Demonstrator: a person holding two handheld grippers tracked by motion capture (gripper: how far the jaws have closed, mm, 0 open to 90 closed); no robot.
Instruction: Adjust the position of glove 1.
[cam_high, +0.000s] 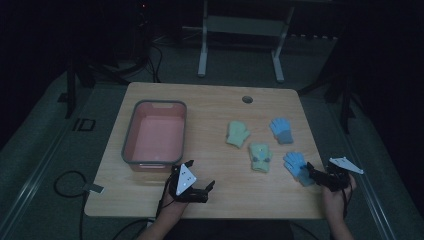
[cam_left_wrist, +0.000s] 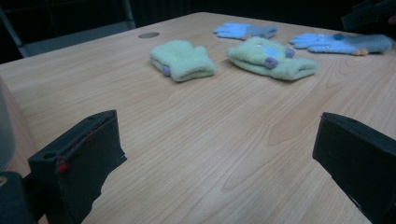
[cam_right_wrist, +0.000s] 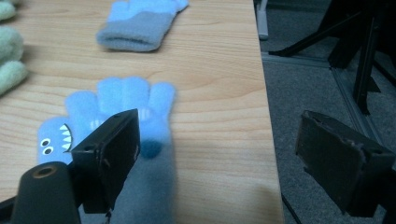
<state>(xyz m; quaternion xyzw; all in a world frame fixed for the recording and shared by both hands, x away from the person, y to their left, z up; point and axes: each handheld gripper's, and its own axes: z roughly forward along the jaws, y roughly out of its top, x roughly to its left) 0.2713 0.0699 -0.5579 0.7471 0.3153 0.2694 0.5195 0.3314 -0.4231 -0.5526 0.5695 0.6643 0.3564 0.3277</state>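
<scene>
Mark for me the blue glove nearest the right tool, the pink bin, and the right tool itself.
Nearest blue glove (cam_high: 295, 162), high view, on its palm below the fingers.
Pink bin (cam_high: 129, 131), high view, on its grey left rim.
Right tool (cam_high: 316, 176), high view, midway between its open jaw tips.

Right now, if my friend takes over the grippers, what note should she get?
Left gripper: open, empty, at the near table edge by the pink bin.
Right gripper: open, holds nothing, one jaw over the near blue glove at the right table edge.
Gloves: far blue glove and two green gloves lie loose on the table.
Done: nothing lies in the bin.
Left: probably grip the near blue glove first; the gloves may be meant for the bin.
</scene>
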